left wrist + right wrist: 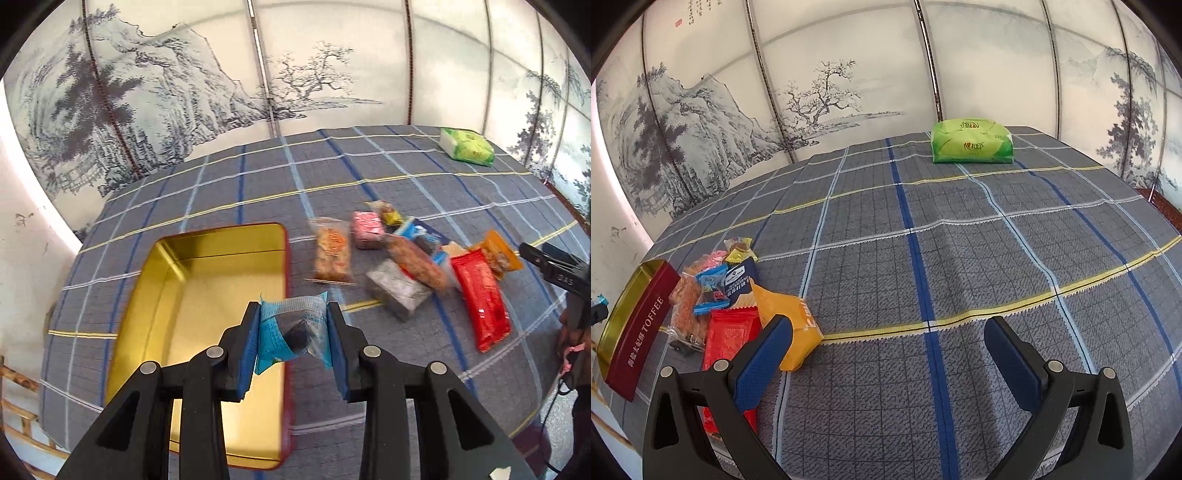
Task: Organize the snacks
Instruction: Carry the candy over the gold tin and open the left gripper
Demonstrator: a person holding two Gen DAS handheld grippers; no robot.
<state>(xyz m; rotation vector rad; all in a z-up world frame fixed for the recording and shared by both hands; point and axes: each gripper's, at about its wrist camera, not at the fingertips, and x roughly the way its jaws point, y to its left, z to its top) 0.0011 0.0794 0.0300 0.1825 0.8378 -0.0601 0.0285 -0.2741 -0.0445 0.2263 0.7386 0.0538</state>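
Over rectangular gold-lined tin (207,280) | left gripper (293,332) pinches crinkly blue packet (284,332)

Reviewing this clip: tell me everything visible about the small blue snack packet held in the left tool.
The small blue snack packet is a crinkly plastic wrapper, blue with pale print, with a clear window showing a dark piece inside and crimped ends. The left tool is shut on it, its blue pads pressing both sides and creasing it. It hangs clear of the cloth, over the right rim of the open gold-lined tin, touching nothing else.
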